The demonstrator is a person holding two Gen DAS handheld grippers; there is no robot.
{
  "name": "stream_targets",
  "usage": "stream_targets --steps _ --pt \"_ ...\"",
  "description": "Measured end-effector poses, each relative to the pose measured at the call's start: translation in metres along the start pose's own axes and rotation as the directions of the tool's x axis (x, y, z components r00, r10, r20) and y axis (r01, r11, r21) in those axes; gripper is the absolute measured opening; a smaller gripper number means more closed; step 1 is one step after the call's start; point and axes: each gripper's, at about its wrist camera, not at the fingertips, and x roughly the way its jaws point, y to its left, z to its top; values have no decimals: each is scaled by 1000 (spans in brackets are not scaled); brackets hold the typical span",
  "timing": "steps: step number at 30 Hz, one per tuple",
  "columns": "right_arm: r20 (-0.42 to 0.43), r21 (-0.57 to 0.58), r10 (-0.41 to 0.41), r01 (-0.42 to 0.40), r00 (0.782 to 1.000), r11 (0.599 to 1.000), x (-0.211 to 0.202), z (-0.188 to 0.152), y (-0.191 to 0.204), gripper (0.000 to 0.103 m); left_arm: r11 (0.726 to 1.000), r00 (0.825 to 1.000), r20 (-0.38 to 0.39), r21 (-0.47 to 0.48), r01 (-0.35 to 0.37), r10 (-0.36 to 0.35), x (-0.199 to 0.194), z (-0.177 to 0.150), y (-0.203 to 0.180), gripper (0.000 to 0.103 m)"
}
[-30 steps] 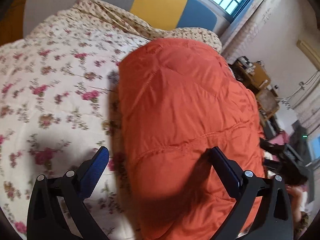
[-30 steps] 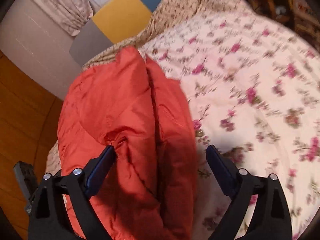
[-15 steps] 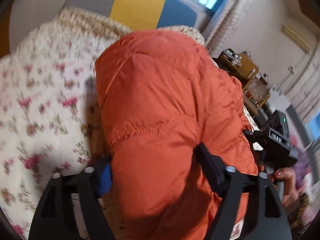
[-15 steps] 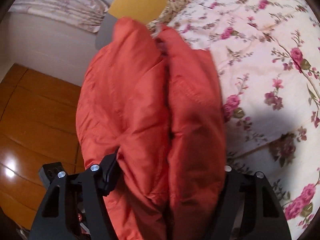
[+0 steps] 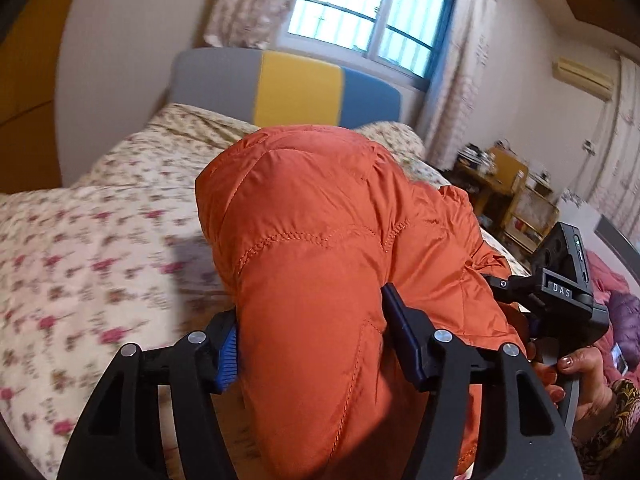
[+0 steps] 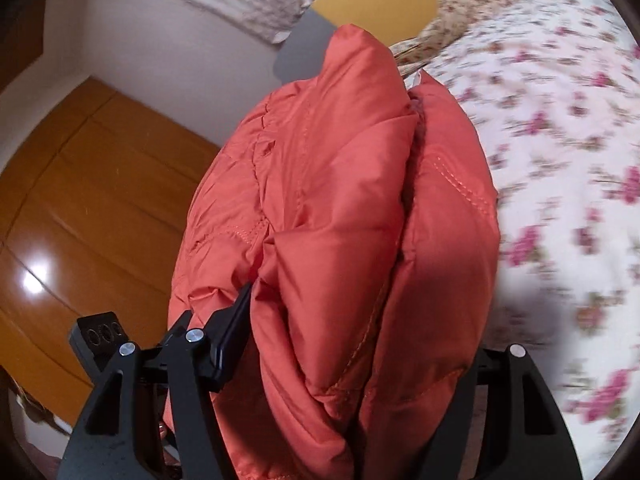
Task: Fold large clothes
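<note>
A puffy orange jacket hangs bunched between both grippers, lifted above the floral bed. My left gripper has its blue pads pressing into a thick fold of the jacket, and its jaws are closing on it. In the right wrist view the jacket shows as two padded layers, and my right gripper is shut on them; its right finger is hidden behind the fabric. The right gripper's body and the hand holding it show at the right of the left wrist view.
The bed's floral cover spreads to the right, with a grey, yellow and blue headboard under a window. Polished wooden floor lies beside the bed. Cluttered wooden shelves stand by the far wall.
Both grippers closed from wide open onto the jacket and lifted it off the bed. The views swung upward, so the headboard, window and floor now show more.
</note>
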Motion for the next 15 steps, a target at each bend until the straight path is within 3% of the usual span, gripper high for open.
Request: stream_targets --steps 7,11,15 --pt "-89 -125 -29 18 996 992 92 -9 59 66 987 993 10 -108 -116 117 -39 -17 77 62" --pt "-127 -189 -76 51 989 981 148 -21 88 67 967 983 0 -182 -179 182 -50 -25 127 63" --pt "-115 -221 -149 121 982 968 176 -31 92 81 937 981 -59 -290 -196 187 -47 -42 164 70"
